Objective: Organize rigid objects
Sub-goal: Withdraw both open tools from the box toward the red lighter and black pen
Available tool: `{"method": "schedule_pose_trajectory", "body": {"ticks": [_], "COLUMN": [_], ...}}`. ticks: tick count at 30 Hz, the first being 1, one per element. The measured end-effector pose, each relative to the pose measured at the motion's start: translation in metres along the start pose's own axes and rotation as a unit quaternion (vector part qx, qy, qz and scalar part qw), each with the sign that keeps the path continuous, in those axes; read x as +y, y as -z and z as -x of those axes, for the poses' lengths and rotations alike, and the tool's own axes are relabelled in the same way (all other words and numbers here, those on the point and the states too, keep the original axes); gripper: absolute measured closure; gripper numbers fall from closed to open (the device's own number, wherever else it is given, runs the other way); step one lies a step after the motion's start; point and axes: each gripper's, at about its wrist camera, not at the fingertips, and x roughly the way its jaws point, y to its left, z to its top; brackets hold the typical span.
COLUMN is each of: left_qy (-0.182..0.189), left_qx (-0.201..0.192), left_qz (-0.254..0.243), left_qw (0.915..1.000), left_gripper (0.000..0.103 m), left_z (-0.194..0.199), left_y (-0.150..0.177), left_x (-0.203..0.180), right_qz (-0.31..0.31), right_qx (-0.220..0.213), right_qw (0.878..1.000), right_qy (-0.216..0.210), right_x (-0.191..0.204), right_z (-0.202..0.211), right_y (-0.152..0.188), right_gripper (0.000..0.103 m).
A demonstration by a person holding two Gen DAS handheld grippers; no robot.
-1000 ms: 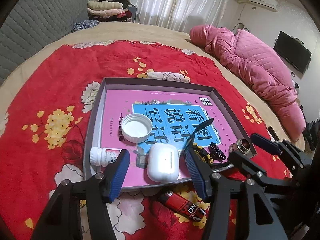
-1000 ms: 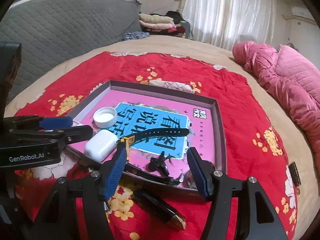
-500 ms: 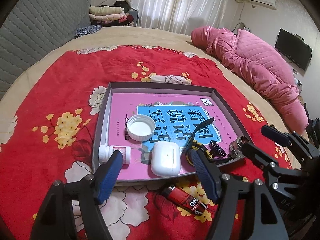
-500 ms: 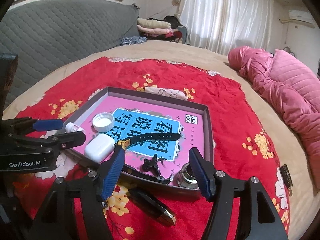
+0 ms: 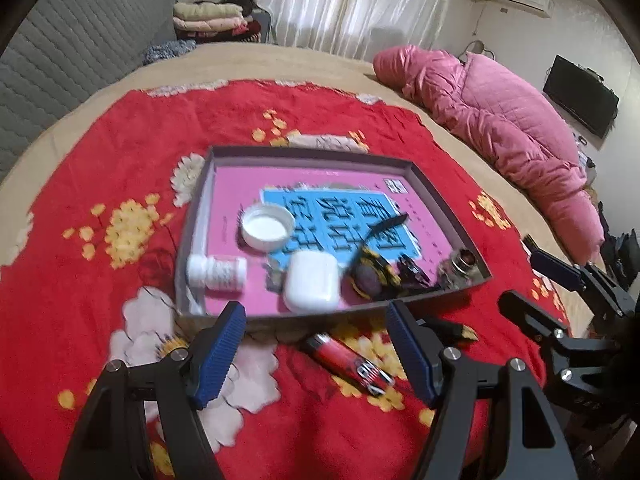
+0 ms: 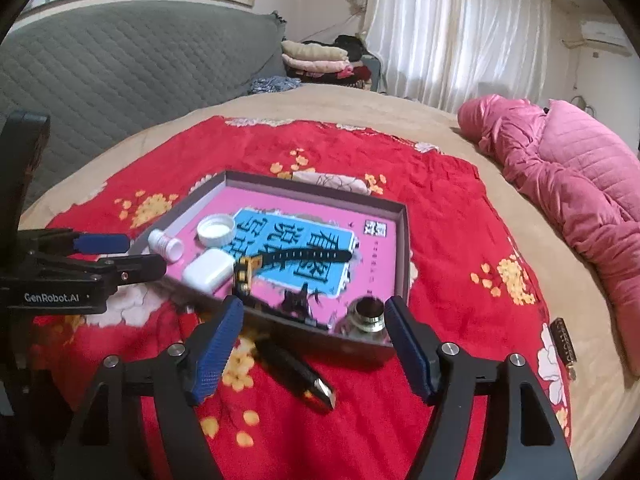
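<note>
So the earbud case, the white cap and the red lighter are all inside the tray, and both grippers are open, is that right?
Not quite. The lighter lies outside the tray, on the red blanket just in front of its near wall, as the left wrist view shows. The earbud case and white cap are inside, and the left gripper and right gripper are open.

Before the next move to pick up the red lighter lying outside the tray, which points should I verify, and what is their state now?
1. Left gripper open, nothing between fingers: ok.
2. Right gripper open and empty: ok.
3. Red lighter lies on the red cloth, outside the tray, near its front wall: ok.
4. Lighter sits between the left fingers' line: ok.
5. Free room in the tray behind the white cap: ok.
6. Gap between lighter and tray wall enough for a finger: cannot tell.
</note>
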Motion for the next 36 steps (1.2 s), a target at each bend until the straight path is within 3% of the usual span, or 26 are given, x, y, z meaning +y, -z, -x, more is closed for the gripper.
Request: {"method": "schedule_pose_trajectory", "body": {"ticks": [9,17,27,32,36], "left_qy": [-0.008,-0.021,-0.031,-0.040,-0.043], "left_qx": [0.049,0.086,0.126,0.141,0.148], "left_qz": [0.011,0.024,0.080,0.092,0.101], "left_qw": [0.9987,0.9958,0.9883,0.9849,0.9829], "left_gripper": [0.031,0.031,0.032,0.045,0.048], "left_z": [-0.010,-0.026,-0.056,-0.069,-0.079], "left_y": [0.017,0.027,0.030,0.029,0.025], "left_x": [-0.013,-0.023,-0.009,-0.010,-0.014], "right_qz": [0.024,0.057,0.059,0.068,0.083], "right_qx": [0.018,0.048,0.075,0.081,0.088], "right_qw": [0.999,0.997,0.994,0.993,0.991], "right_qy": [-0.018,-0.031,-0.044,-0.052,-0.054], "right_x": [0.005,0.012,0.008,0.011,0.014], "right_z": [0.005,-0.017,-0.047,-0.059,-0.070], "right_y": [0.018,0.032,0.040,0.038,0.039], "right_gripper": [0.028,0.028,0.028,0.028,0.028]}}
